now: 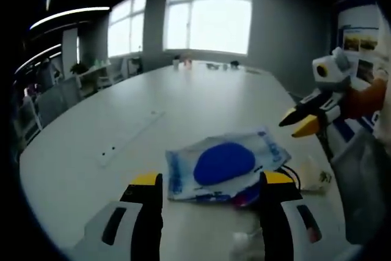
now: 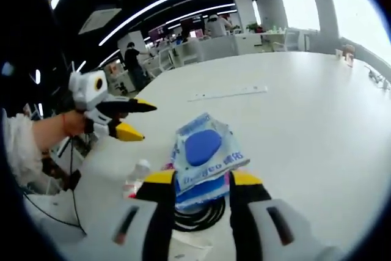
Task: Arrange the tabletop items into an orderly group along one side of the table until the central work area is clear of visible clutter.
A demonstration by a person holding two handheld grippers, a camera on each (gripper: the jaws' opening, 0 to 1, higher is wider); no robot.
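Observation:
A white wipes packet with a blue oval lid [image 1: 225,163] [image 2: 204,150] lies on top of a small pile on the white table [image 1: 183,102]. Under it a coiled black cable [image 2: 197,215] [image 1: 295,174] and a small clear bottle [image 2: 137,175] [image 1: 243,244] show. My left gripper [image 1: 212,181] hovers over the near side of the pile, jaws wide apart and nothing in them; a hand holds it up at the left [image 2: 146,122]. My right gripper [image 2: 202,178] stands open above the packet too, and appears in the air at the right [image 1: 288,128].
A flat white sachet [image 1: 317,178] lies right of the pile. A long cable-cover strip [image 1: 129,139] [image 2: 229,93] runs along the table's middle. Small items [image 1: 183,62] stand at the far end by the windows. People and desks [image 2: 131,59] are beyond the table.

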